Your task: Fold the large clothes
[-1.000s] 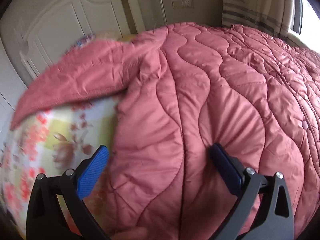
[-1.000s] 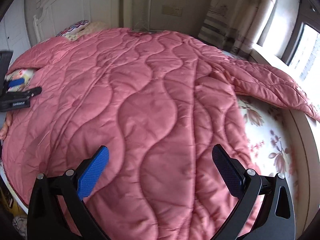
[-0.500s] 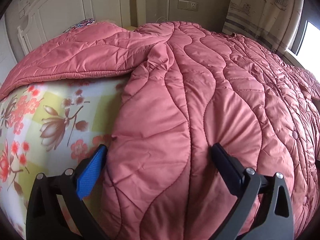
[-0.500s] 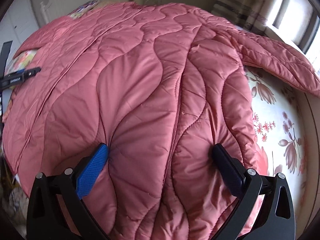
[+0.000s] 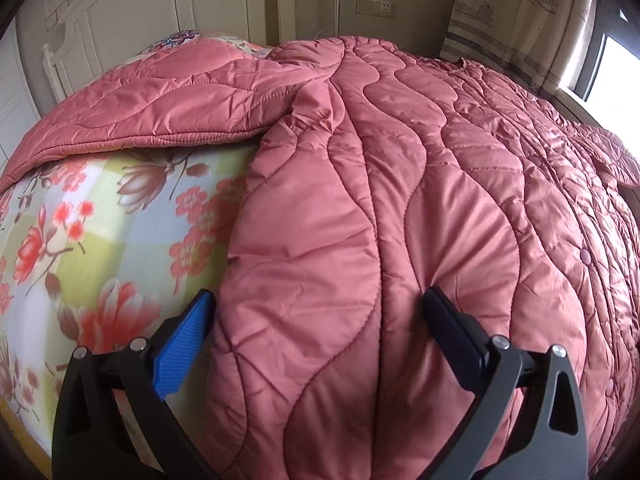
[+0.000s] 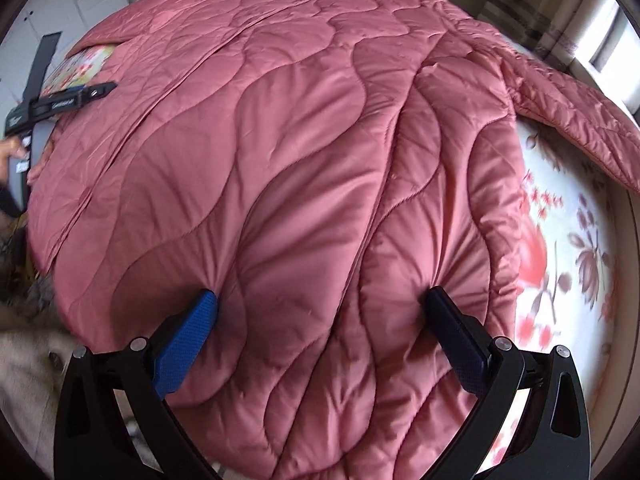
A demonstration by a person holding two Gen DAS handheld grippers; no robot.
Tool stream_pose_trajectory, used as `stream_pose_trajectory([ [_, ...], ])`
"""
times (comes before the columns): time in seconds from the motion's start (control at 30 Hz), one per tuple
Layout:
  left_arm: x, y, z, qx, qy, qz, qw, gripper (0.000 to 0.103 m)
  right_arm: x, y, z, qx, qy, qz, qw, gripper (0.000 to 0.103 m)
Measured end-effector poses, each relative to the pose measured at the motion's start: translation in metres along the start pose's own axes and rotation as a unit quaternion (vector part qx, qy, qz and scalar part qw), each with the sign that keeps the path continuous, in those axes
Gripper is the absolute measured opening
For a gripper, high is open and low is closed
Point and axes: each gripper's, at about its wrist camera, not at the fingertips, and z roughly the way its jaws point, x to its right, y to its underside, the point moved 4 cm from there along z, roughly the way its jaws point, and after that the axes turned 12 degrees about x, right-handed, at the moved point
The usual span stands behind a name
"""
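A large pink quilted coat (image 5: pixel 400 184) lies spread on a floral bedsheet (image 5: pixel 100 216); it also fills the right wrist view (image 6: pixel 300 168). My left gripper (image 5: pixel 320 320) is open, its fingers pressed onto the coat's left hem corner, one sleeve (image 5: pixel 168 100) lying out to the left. My right gripper (image 6: pixel 320 316) is open, fingers pressed into the coat's right hem, the other sleeve (image 6: pixel 572 108) stretching right. The left gripper also shows at the left edge of the right wrist view (image 6: pixel 60 100).
A white headboard (image 5: pixel 132 12) and wall stand behind the bed. A curtain (image 5: pixel 520 12) and window are at the right. The floral sheet (image 6: pixel 568 264) shows to the right of the coat. The bed edge drops off near both grippers.
Both grippers have moved down and forward onto the coat's hem; their fingers now dent the fabric. Both stay open.
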Motion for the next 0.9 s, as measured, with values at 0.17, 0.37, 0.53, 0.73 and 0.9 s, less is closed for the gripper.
stream_pose_trajectory([
  [0.17, -0.001, -0.041, 0.008, -0.055, 0.054, -0.1, 0.992, 0.101, 0.091, -0.025, -0.035, 0.081, -0.015, 0.148, 0.986, 0.098],
  [0.37, 0.061, -0.152, 0.065, 0.01, 0.09, -0.135, 0.9866, 0.101, 0.278, -0.047, -0.011, 0.183, 0.08, 0.417, 0.887, 0.098],
  [0.53, 0.117, -0.174, 0.09, 0.084, -0.013, -0.016, 0.9962, 0.101, 0.342, -0.075, 0.017, 0.239, 0.112, 0.478, 0.838, 0.099],
  [0.73, 0.05, -0.123, 0.119, 0.051, -0.019, -0.088, 0.9946, 0.101, 0.351, -0.085, 0.025, 0.252, 0.124, 0.466, 0.839, 0.098],
  [0.9, 0.056, -0.119, 0.13, 0.022, -0.04, -0.03, 0.9985, 0.101, 0.333, -0.073, 0.016, 0.252, 0.143, 0.465, 0.837, 0.098],
])
